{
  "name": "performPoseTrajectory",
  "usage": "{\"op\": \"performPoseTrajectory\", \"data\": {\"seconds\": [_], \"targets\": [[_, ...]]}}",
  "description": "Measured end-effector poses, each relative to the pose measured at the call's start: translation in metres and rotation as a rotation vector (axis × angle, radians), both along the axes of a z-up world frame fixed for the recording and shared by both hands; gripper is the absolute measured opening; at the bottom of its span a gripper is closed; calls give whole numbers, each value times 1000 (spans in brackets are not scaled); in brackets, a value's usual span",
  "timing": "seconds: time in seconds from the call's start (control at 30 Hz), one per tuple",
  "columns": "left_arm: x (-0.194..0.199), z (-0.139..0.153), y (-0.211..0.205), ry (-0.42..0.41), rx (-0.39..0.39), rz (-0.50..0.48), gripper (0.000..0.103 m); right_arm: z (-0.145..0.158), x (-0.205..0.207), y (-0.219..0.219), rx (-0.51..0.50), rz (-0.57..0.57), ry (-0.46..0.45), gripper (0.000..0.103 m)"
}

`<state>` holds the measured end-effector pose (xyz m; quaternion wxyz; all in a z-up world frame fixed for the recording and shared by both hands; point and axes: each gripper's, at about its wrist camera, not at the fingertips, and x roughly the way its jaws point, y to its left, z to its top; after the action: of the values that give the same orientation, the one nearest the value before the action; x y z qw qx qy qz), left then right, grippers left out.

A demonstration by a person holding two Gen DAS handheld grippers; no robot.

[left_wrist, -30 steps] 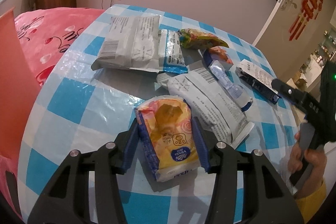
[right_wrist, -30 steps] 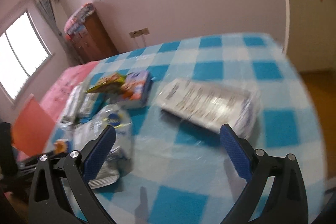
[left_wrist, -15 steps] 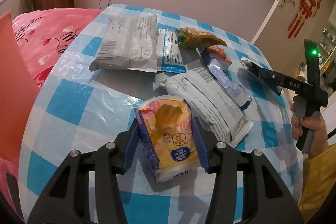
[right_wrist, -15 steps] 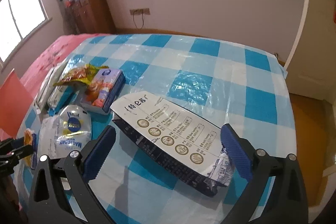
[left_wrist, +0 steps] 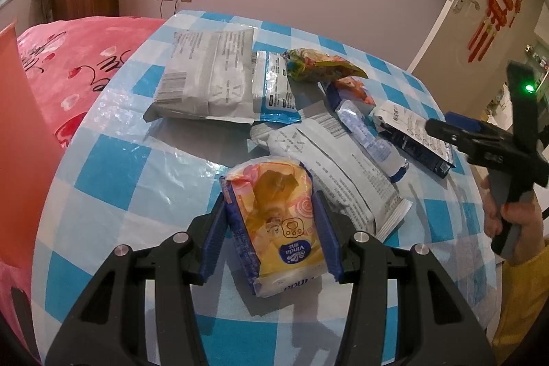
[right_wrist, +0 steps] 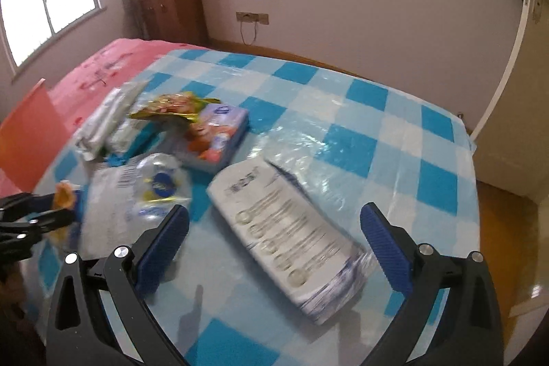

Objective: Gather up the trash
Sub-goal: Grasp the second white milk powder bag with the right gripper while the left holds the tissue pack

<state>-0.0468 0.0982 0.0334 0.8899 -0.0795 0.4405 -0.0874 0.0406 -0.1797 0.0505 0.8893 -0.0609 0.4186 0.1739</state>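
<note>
My left gripper (left_wrist: 271, 234) is shut on a yellow and orange tissue pack (left_wrist: 278, 222) near the front of the blue checked table (left_wrist: 113, 167). Its blue pads press both long sides of the pack. My right gripper (right_wrist: 274, 242) stands wide open above a white and navy flat packet (right_wrist: 291, 235), which lies between the fingers without touching them. In the left wrist view the right gripper (left_wrist: 442, 126) hangs at the right edge over that same packet (left_wrist: 411, 132), held by a hand (left_wrist: 514, 218). The left gripper (right_wrist: 37, 215) with the tissue pack shows at the far left of the right wrist view.
Several wrappers lie across the table: a large grey bag (left_wrist: 206, 81), a long white bag (left_wrist: 343, 170), a green and yellow snack bag (left_wrist: 319, 66), a blue tissue pack (right_wrist: 216, 139). A pink bed (left_wrist: 68, 57) and an orange board (left_wrist: 20, 139) stand left. A white door (left_wrist: 480, 6) is on the right.
The right gripper has rolled and shifted over the white and navy packet, which now lies between its open fingers. The left gripper and its tissue pack have stayed put.
</note>
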Motion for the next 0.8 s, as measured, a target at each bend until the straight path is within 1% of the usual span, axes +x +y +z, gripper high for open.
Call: {"op": "performPoseTrajectory", "data": {"seconds": [0.1, 0.27, 0.37, 0.53, 0.57, 0.6, 0.67, 0.73, 0.77, 0.8], "targets": [[0, 1, -2, -3, 5, -6, 51, -12, 13, 1, -9, 36, 25, 99], [0, 0, -4, -4, 13, -16, 51, -32, 19, 9, -52, 89, 63, 99], [0, 0, -3, -5, 11, -19, 51, -41, 17, 14, -105, 80, 58, 99], [-1, 0, -1, -9, 9, -18, 51, -46, 10, 13, -106, 46, 63, 97], [-1, 0, -1, -9, 8, -18, 51, -45, 8, 11, -95, 37, 62, 96], [-2, 1, 0, -10, 7, -17, 51, -44, 6, 10, -83, 27, 61, 87], [-2, 1, 1, -9, 4, -16, 51, -43, 4, 7, -64, 7, 71, 75], [-3, 1, 2, -12, 1, -16, 51, -42, 2, 6, -56, -13, 74, 70], [-4, 2, 3, -14, 0, -16, 51, -41, 0, 5, -60, -25, 71, 64], [-4, 2, 3, -16, -1, -17, 51, -41, -1, 5, -59, -33, 69, 61]]}}
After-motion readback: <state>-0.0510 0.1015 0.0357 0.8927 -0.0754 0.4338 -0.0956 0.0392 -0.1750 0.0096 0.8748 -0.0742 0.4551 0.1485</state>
